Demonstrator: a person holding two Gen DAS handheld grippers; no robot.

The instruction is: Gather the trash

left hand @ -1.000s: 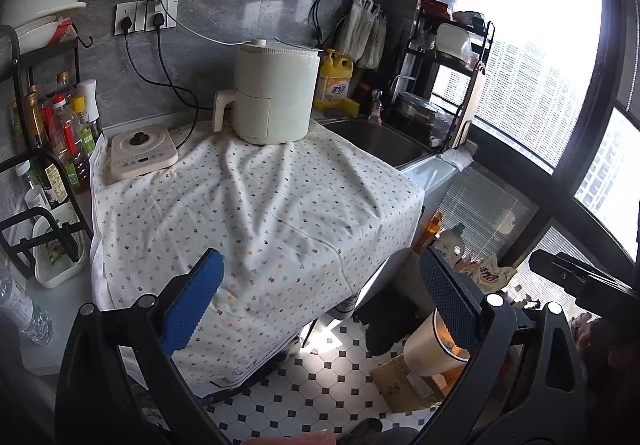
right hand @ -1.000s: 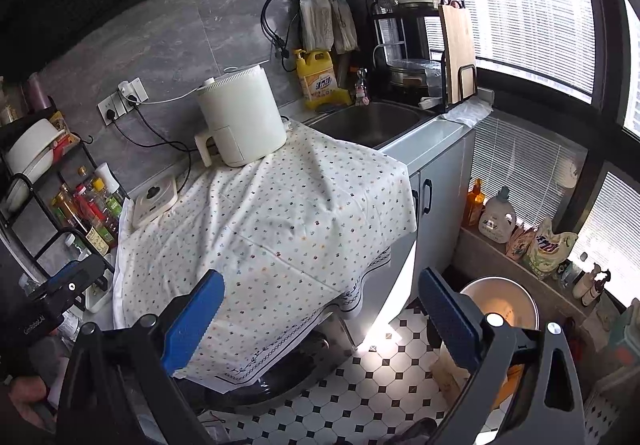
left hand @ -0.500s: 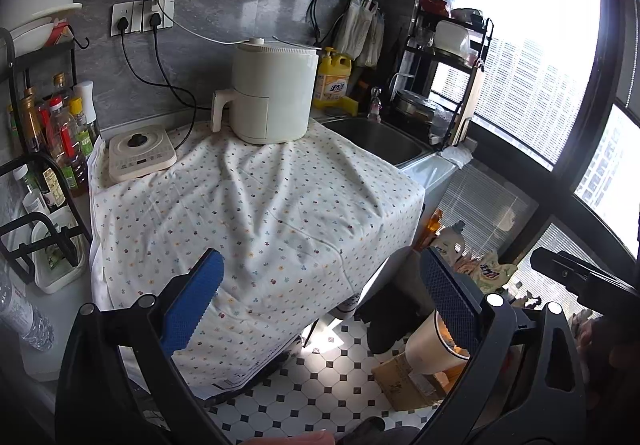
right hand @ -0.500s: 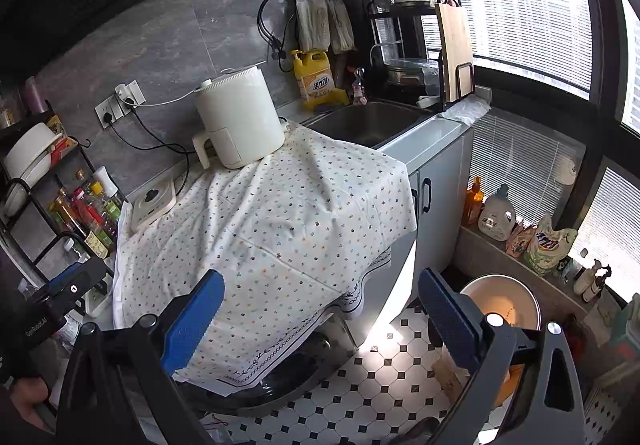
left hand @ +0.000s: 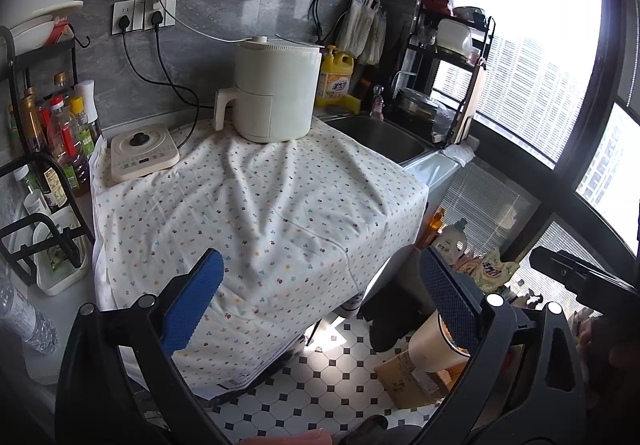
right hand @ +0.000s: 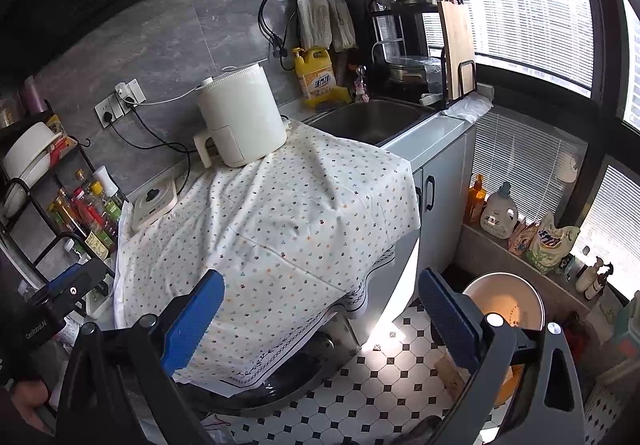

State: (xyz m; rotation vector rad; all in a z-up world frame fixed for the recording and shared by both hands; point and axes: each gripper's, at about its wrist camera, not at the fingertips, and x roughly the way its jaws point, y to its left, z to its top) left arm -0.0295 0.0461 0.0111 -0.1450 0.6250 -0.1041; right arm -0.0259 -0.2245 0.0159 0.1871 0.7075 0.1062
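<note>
We hover over a cloth-covered kitchen unit with both claws empty, looking for trash.

Our left gripper (left hand: 320, 305) and right gripper (right hand: 318, 309) both stand spread wide with nothing between their blue pads, held above the floral cloth (left hand: 256, 221) that drapes the unit beside the sink (right hand: 372, 121). We judge this to be the searching step: no loose trash shows on the cloth, which bears only the white air fryer (left hand: 276, 89) and a small induction cooker (left hand: 142, 151). The cream trash bin (right hand: 504, 305) stands on the tiled floor (right hand: 372, 393) below our right claw, with a cardboard piece (left hand: 408, 377) beside it. Next we would need to find a scrap, perhaps near the floor, and lower a claw to it.
</note>
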